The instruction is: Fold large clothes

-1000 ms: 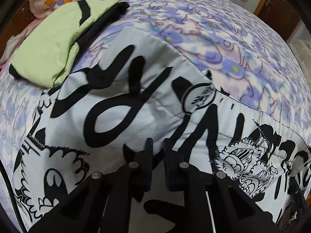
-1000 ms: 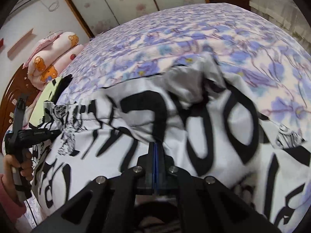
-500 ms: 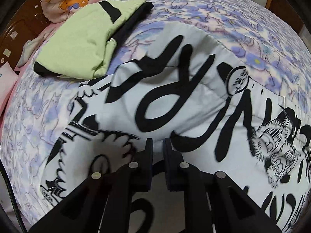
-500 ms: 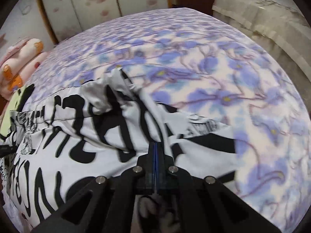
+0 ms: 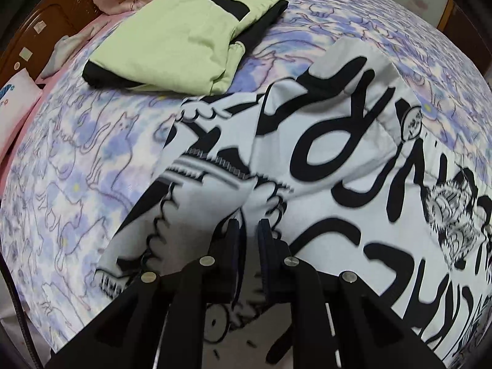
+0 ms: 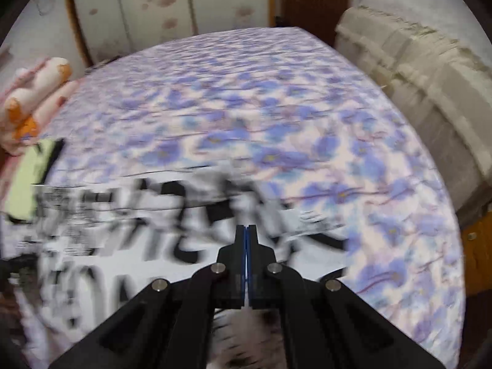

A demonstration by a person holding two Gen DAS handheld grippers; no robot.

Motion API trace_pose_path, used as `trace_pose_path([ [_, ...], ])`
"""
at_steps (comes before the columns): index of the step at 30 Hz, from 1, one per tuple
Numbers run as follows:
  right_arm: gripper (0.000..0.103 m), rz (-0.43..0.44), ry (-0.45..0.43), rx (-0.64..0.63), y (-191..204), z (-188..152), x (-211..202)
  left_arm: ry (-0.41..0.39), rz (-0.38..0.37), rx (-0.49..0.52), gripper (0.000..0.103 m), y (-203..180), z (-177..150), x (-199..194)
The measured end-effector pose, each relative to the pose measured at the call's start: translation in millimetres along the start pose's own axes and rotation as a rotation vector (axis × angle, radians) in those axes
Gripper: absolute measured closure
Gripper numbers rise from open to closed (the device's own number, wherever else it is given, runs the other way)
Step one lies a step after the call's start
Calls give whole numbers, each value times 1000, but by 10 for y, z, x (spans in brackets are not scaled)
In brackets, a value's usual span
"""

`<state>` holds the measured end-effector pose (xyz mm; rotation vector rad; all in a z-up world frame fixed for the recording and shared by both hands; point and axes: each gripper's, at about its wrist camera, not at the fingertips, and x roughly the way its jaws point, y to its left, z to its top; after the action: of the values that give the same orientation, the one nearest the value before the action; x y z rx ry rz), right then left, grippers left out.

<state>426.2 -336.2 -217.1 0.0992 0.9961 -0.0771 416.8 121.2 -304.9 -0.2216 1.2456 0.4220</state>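
Left claw [image 5: 249, 230] pinching the shirt [image 5: 323, 160] at lower center, spread over the bed [image 5: 77, 166]. Right claw [image 6: 246, 236] pressed together on shirt too, blurry. Green top [image 5: 178, 33] folded upper left.

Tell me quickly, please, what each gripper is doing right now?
Left gripper: closed on the black-and-white printed garment.
Right gripper: shut; whether it pinches the garment cannot be told.

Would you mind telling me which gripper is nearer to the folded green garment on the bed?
Left. The left gripper sits just short of the folded green garment, black-and-white garment between them. From the right gripper, it lies far off at the left edge.
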Motion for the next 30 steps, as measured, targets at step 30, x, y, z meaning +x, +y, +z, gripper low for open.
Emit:
trace_pose_path([
  [30, 103, 97, 570, 31, 1970, -655, 1188, 84, -540, -265, 90, 965, -995, -365],
])
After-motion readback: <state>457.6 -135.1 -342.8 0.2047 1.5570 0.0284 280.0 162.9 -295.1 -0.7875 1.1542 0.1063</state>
